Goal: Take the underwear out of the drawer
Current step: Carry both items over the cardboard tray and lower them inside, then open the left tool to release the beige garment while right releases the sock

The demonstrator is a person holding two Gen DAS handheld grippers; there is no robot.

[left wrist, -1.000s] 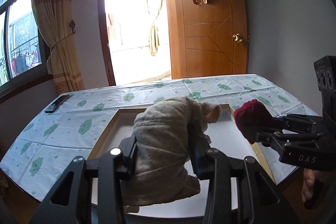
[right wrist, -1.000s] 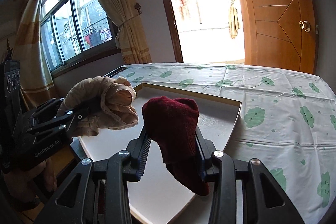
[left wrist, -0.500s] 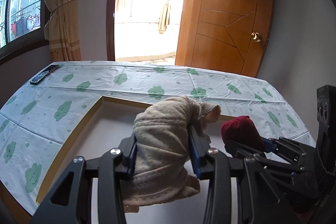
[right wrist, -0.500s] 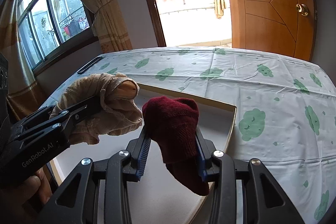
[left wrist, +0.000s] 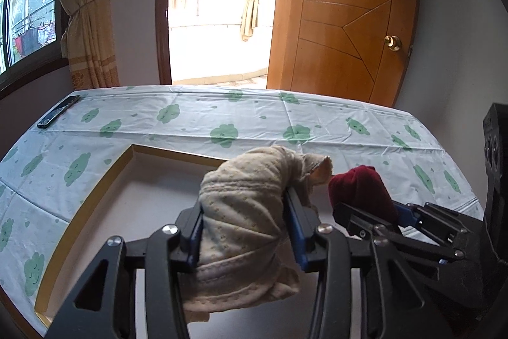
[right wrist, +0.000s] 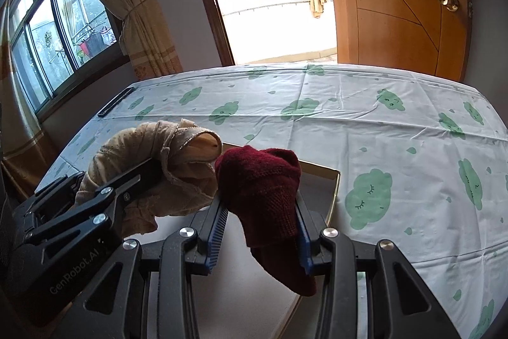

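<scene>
- Underwear comes in two pieces here: a beige bundle (left wrist: 244, 218) held in the left gripper (left wrist: 244, 227), and a dark red piece (right wrist: 263, 189) held in the right gripper (right wrist: 258, 231). Both hang above the open drawer (left wrist: 95, 189), not yet over the tablecloth (left wrist: 190, 123).
- Risk: the left jaws are opening while the beige bundle sits over the drawer, so it could slip and drop back in instead of landing on the cloth.
- Risk: the two pieces nearly touch, the beige tip just beside the red one; loose fabric could snag on the other gripper and get dragged out of its hold.
- Risk: the red piece's tail hangs below the pads and could catch on the drawer's rim (right wrist: 333, 199) on the way across.
- Left gripper: jaws partly apart and widening, pads against both sides of the beige bundle.
- Right gripper: jaws partly apart, clamped on the red piece, whose top bulges above the pads.
</scene>
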